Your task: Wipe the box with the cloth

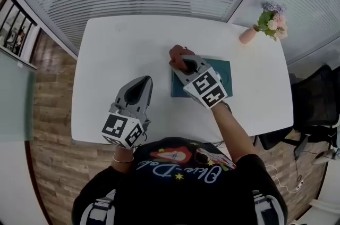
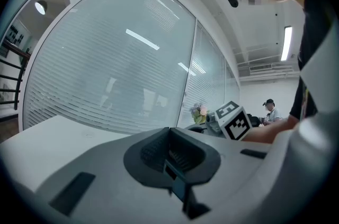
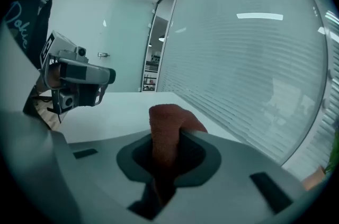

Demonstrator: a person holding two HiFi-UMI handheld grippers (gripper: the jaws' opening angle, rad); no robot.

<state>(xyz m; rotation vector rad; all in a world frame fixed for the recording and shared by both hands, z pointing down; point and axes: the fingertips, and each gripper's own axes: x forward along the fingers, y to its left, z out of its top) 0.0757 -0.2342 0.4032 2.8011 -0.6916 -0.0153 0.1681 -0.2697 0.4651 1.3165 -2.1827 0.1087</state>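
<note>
Grips cloth [image 1: 178, 52] in right gripper [image 1: 184, 61] at far left corner of box [image 1: 223, 73], apparently to wipe. Parks left gripper [image 1: 139, 84], closed and empty, left of box, clear of strokes.

Left gripper [image 1: 139, 85]: near the body, jaws together, empty; right gripper [image 1: 187, 65]: arm extended, jaws clamped on cloth [image 1: 177, 53].

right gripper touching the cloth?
Touching. The right gripper has the red cloth clamped between its jaws, shown plainly in the right gripper view.
</note>
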